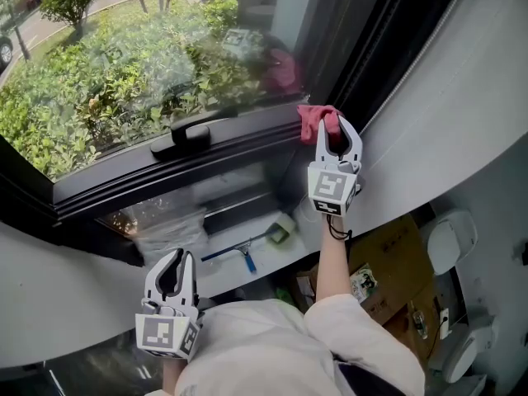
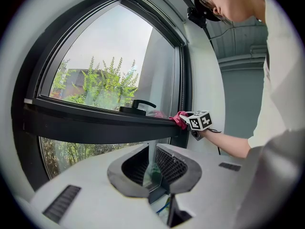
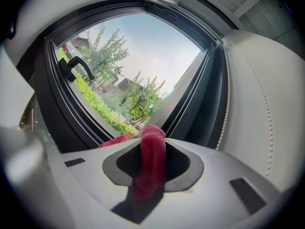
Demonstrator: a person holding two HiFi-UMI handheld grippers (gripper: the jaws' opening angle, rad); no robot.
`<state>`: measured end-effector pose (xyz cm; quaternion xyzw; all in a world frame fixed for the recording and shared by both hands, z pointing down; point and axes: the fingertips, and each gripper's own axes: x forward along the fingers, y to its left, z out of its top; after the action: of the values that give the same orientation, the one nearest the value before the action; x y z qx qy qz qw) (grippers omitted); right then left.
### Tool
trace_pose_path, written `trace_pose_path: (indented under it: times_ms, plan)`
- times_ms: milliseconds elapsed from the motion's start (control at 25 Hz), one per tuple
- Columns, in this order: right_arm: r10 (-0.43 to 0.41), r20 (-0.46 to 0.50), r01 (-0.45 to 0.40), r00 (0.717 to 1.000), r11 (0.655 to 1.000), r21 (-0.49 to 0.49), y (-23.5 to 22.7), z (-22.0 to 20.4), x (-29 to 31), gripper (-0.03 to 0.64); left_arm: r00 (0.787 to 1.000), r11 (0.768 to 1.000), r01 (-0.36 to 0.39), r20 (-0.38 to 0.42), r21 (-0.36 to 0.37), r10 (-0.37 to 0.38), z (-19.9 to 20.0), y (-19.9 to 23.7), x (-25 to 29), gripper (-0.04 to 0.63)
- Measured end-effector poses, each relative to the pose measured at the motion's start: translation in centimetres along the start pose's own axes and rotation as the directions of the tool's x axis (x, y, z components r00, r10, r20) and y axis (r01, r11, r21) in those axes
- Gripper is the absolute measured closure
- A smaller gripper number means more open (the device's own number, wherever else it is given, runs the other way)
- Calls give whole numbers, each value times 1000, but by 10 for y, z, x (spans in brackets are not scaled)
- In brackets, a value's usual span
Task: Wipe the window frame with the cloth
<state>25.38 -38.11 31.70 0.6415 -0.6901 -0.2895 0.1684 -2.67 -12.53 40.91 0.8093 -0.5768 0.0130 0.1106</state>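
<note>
The dark window frame (image 1: 124,184) runs across below the glass, with a black handle (image 1: 186,136) on it. My right gripper (image 1: 337,126) is shut on a red cloth (image 1: 315,119) and presses it against the frame's right end, by the corner. In the right gripper view the cloth (image 3: 151,156) bulges out between the jaws, close to the frame (image 3: 71,123). My left gripper (image 1: 182,256) hangs low near my body, shut and holding nothing, well below the frame. From the left gripper view the cloth (image 2: 178,119) and right gripper (image 2: 187,119) sit at the frame's (image 2: 95,123) right end.
Under the window lie a blue-handled squeegee (image 1: 239,252), a green sponge (image 1: 281,232) and a clear plastic bag (image 1: 169,225). A cardboard box (image 1: 388,262) and a white appliance (image 1: 450,242) stand at lower right. A bead cord (image 3: 228,104) hangs by the right jamb.
</note>
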Motion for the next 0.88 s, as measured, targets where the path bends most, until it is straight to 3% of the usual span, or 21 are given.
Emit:
trace_pose_path:
  times_ms: [880]
  plan:
    - [15, -5, -15, 1000, 998, 67, 6, -13, -4, 511, 1000, 1000, 2, 5, -4, -2, -1, -3, -1, 540]
